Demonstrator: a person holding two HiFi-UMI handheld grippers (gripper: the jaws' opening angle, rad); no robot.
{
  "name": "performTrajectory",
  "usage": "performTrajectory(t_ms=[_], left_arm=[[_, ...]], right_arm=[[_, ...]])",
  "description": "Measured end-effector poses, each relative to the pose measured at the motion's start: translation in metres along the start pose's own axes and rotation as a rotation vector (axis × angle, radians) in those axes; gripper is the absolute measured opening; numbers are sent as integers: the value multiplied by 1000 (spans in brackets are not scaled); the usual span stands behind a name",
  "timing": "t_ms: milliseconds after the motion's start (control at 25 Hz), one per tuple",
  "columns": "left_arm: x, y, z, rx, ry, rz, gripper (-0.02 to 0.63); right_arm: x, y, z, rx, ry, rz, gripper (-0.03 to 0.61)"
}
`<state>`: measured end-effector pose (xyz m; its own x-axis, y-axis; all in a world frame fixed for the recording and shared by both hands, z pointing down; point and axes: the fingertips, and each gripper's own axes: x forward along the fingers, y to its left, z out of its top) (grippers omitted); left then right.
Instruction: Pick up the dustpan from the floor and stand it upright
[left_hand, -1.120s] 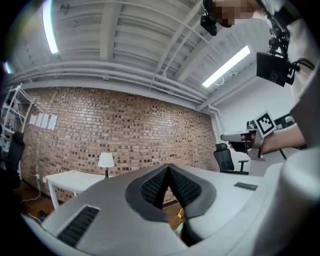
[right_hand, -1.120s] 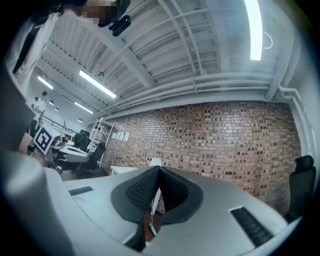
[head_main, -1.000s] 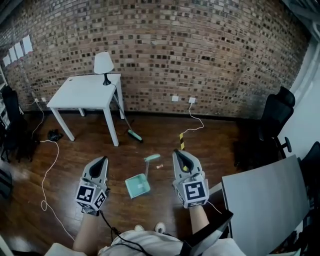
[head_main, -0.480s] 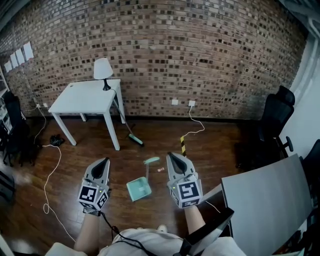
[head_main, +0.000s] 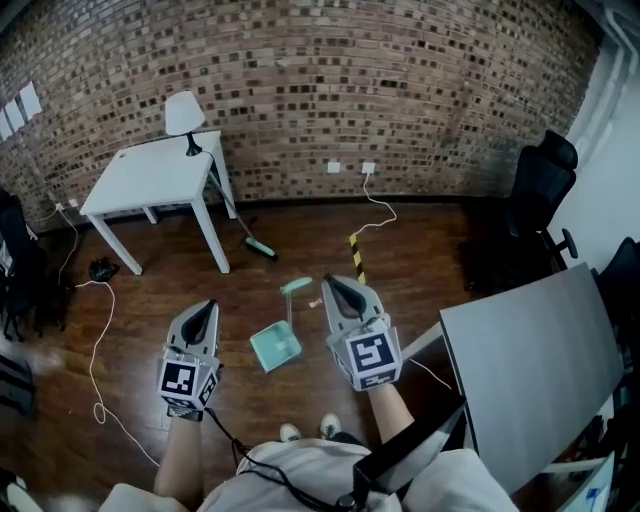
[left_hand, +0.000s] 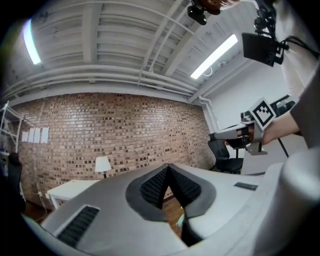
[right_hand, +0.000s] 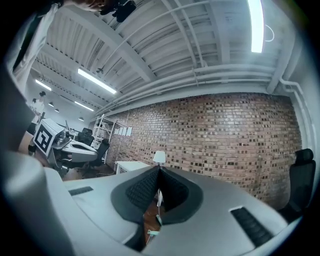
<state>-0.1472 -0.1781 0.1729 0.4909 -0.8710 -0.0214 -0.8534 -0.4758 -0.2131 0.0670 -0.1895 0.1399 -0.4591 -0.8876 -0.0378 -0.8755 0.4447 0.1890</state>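
**Approach stage, no grasp yet made.** At far left, a white table (head_main: 140, 180) bearing a lamp (head_main: 183, 112) is seen against the brick wall. The left gripper (head_main: 205, 307) is held level above the wooden floor (head_main: 420, 260), its jaws pressed together on nothing. Between the two grippers the teal dustpan (head_main: 276, 347) lies flat on the floor, its handle (head_main: 296, 288) directed toward the wall. The right gripper (head_main: 329, 283), likewise closed and empty, appears just beside the handle end in the head view; no contact is shown. At right, a grey tabletop (head_main: 530, 360) is seen. For the next move, it is judged that one pair of jaws must be opened, lowered to the handle and closed on it before the pan can be raised upright.
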Motion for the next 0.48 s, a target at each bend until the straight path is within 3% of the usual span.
performTrajectory(t_ms=[200, 480], left_arm=[[-9, -20, 5, 18, 1, -83, 12], [-48, -81, 7, -33, 22, -88, 12]], right_arm=[[-28, 9, -1, 26, 32, -24, -17], [-91, 21, 2, 105, 17, -32, -17]])
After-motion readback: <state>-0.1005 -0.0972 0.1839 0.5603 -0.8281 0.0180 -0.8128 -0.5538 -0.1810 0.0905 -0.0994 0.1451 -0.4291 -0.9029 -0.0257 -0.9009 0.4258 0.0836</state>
